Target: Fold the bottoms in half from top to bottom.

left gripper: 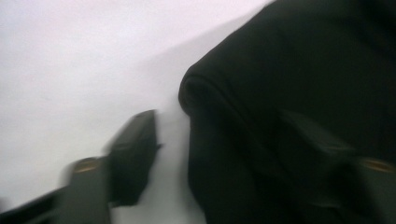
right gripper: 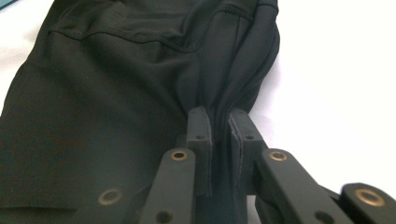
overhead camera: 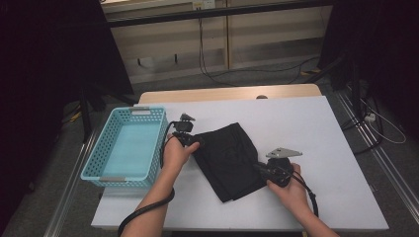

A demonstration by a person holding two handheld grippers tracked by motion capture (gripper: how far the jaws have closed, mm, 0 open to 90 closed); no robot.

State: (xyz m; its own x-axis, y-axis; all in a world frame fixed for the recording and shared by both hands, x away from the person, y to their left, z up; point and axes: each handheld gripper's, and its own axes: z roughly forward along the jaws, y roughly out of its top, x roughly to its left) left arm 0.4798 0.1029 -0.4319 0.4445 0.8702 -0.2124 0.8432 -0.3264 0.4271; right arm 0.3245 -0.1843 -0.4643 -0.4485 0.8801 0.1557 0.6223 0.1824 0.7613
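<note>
Black garment (overhead camera: 228,157); soft, creased fabric

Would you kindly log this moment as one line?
right gripper: shut on black garment | left gripper: open, straddling garment edge | blue basket: empty

A black folded garment (overhead camera: 230,160) of smooth stitched fabric lies flat and slantwise on the middle of the white table (overhead camera: 316,133), just beside the blue basket's (overhead camera: 129,143) side, one thick rounded folded edge toward the far left and a pinched, gathered fold at its near right edge.
</note>
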